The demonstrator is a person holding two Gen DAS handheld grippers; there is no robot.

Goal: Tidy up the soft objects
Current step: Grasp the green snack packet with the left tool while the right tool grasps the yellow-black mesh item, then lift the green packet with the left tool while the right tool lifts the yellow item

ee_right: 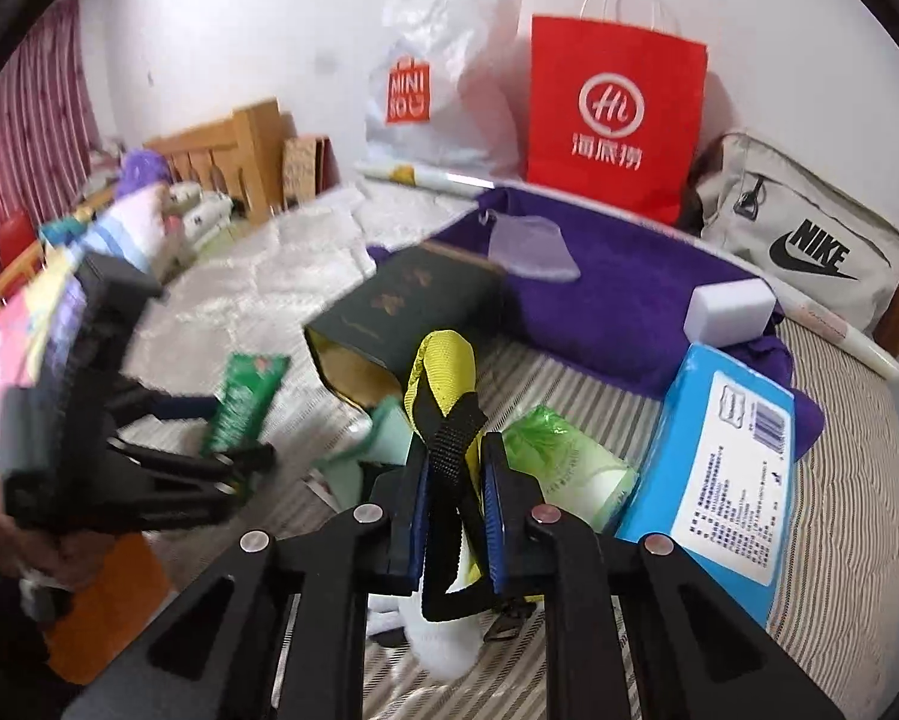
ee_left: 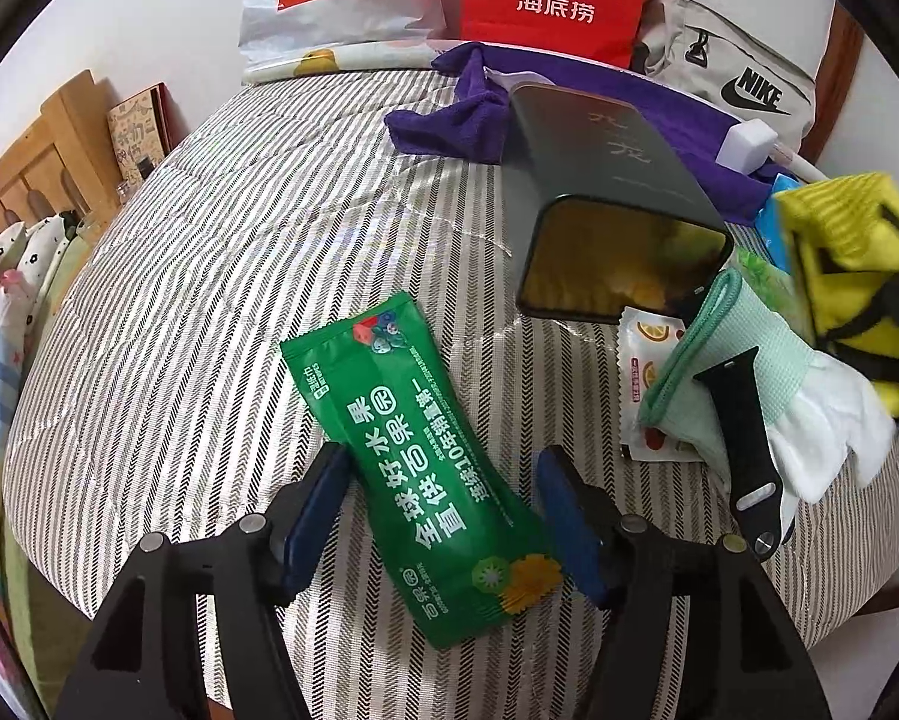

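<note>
Left wrist view looks down along the left gripper [ee_left: 443,510], whose blue-padded fingers are spread wide on either side of a green snack packet [ee_left: 425,474] lying flat on the striped bedspread [ee_left: 209,240]; neither pad visibly touches the packet. At 1 o'clock from it a dark green box [ee_left: 605,192] lies on its side, open mouth toward the camera. At 3 o'clock sits a pile: a mint-green cloth [ee_left: 707,360], a black watch strap [ee_left: 743,438] across it, a white sock [ee_left: 833,426], and a small fruit-printed sachet [ee_left: 641,372] half buried beneath. A yellow-and-black strap [ee_left: 857,288] hangs blurred at the right edge.

Right wrist view shows the right gripper [ee_right: 456,516] raised above the bed, its pads pinched on that yellow-and-black strap [ee_right: 443,378], which loops upward in front of the box [ee_right: 413,312]. A blue tissue pack [ee_right: 731,456] lies at 3 o'clock, a green plastic roll [ee_right: 569,462] just beside the fingers. The purple towel [ee_right: 605,294] spreads behind. At 9 o'clock the left gripper [ee_right: 149,420] is motion-blurred, its fingers hard to make out.
</note>
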